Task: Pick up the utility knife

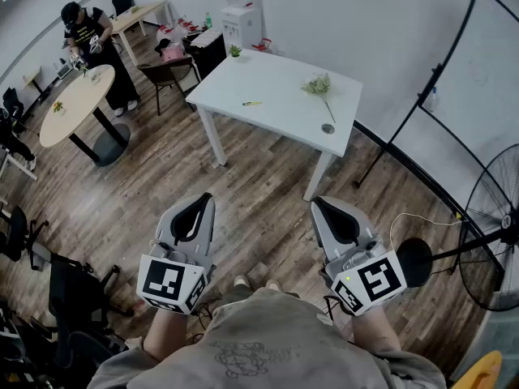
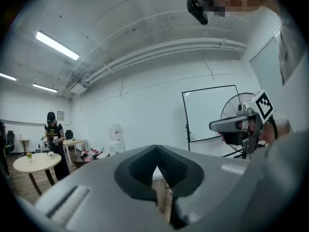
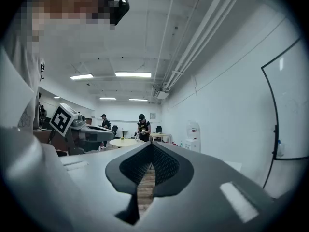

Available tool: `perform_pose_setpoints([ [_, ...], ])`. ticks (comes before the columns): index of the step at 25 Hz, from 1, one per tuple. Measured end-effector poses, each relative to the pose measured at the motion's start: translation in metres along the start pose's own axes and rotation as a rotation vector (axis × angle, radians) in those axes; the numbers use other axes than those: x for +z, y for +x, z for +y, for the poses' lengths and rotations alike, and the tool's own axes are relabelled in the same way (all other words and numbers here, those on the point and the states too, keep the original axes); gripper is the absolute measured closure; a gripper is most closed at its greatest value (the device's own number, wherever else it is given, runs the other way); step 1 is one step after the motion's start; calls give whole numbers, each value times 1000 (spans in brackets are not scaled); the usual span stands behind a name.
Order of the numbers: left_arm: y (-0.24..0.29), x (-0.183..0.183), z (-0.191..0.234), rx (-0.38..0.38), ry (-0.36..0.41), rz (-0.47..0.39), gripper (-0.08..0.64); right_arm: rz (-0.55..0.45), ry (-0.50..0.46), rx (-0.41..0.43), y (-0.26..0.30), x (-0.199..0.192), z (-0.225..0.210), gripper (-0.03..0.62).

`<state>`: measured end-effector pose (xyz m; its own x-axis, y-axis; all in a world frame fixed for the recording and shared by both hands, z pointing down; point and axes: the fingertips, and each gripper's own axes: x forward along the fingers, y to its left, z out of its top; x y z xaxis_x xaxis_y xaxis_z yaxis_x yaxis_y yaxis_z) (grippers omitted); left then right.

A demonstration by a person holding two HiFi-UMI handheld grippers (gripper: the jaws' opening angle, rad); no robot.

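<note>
The utility knife (image 1: 251, 103) is a small yellow bar lying on the white table (image 1: 276, 108), far ahead of both grippers across the wooden floor. My left gripper (image 1: 203, 198) is held low at the left, level, jaws shut with nothing between them. It also shows in its own view (image 2: 155, 152). My right gripper (image 1: 318, 203) is held beside it at the right, also shut and empty, and is seen from its own camera too (image 3: 151, 147). Neither gripper is near the table.
A green sprig (image 1: 319, 86), a small round lid (image 1: 328, 128) and a little potted plant (image 1: 235, 51) share the white table. A whiteboard (image 1: 478, 96) and a standing fan (image 1: 495, 241) are at the right. A round wooden table (image 1: 77, 104), a person (image 1: 89, 39) and office chairs (image 1: 65, 298) are at the left.
</note>
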<state>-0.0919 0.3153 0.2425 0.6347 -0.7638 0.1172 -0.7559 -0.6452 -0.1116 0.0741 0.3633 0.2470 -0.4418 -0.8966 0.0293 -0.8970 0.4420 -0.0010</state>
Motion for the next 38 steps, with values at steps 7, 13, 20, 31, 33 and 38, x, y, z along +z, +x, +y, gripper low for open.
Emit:
perform_pose_setpoints([
  [7,-4,1,-8,-4,11,-3,560,0,13,11,-5,-2,3,563],
  [13,1,3,-14,-18,13,3,560,31,2,46,-4,-8,8,563],
  [20,-1,5,-15,-7,18,5,560,38,-1,40,-8,-13,4,563],
  [31,7,-8,-32,-7,-21,8,560,-52,95,-22,-22,-11,-24,475],
  [33,8,-4,-29,2,-30,-7,560,-83,115,-14,-19,-6,-27,372],
  [38,21,-12,-25,-5,-41,7,560,-51,97,22,-3,-15,-23,379],
])
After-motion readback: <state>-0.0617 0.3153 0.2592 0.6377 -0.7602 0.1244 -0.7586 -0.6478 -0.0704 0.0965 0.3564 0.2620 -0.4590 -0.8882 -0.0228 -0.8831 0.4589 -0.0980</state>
